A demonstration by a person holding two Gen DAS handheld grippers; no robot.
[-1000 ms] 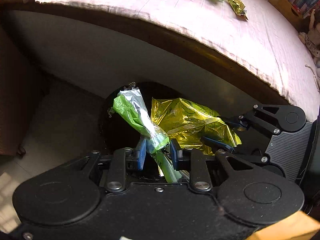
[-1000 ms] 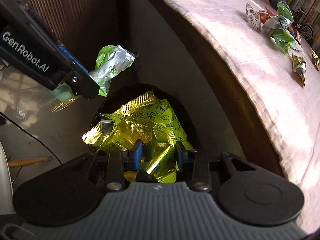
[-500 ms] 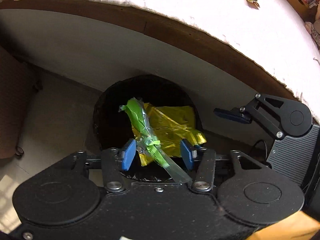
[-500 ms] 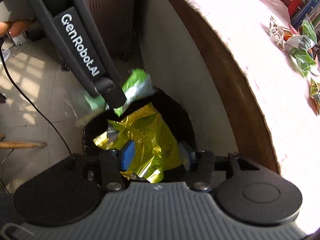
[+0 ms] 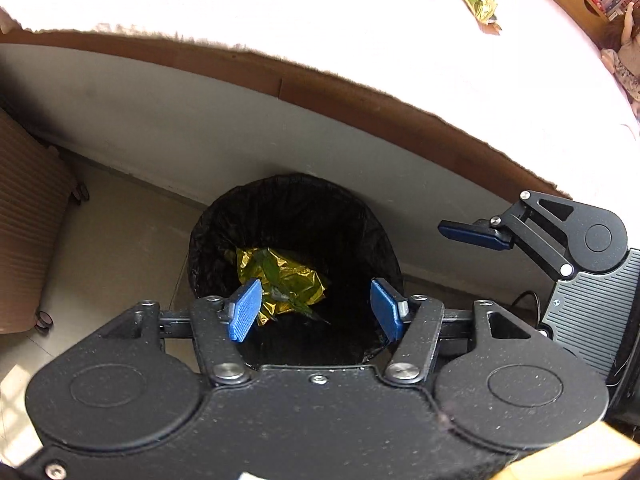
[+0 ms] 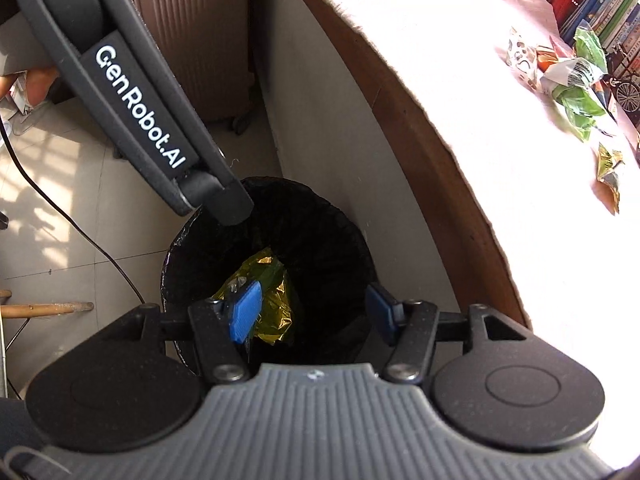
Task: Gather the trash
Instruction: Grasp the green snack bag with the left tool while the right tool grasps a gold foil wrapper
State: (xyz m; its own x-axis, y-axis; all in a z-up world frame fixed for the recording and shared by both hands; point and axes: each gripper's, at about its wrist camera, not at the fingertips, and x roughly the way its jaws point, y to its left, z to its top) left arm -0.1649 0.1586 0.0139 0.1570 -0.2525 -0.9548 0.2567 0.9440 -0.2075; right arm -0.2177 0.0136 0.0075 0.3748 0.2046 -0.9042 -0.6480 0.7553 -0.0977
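Note:
A bin with a black liner [image 5: 224,224] stands on the floor below the table edge. At its bottom lies a gold wrapper [image 5: 292,280] with a green wrapper [image 5: 270,270] on top. My left gripper [image 5: 316,312] hangs over the bin, its jaws opening with nothing between them. My right gripper [image 6: 312,312] also hangs over the bin [image 6: 332,232], jaws opening and empty, with the gold wrapper [image 6: 272,304] far below. More wrappers lie on the pink tablecloth: a green one [image 6: 576,100] and a gold one [image 6: 608,168].
The cloth-covered table [image 5: 360,40] overhangs the bin. A brown ribbed suitcase [image 5: 24,240] stands on wheels at the left. A black cable [image 6: 80,232] and a wooden stick [image 6: 44,308] lie on the tiled floor. Books [image 6: 600,0] line the far side.
Both grippers opened and let go. The green wrapper left my left gripper and the gold wrapper left my right one; both dropped into the bin.

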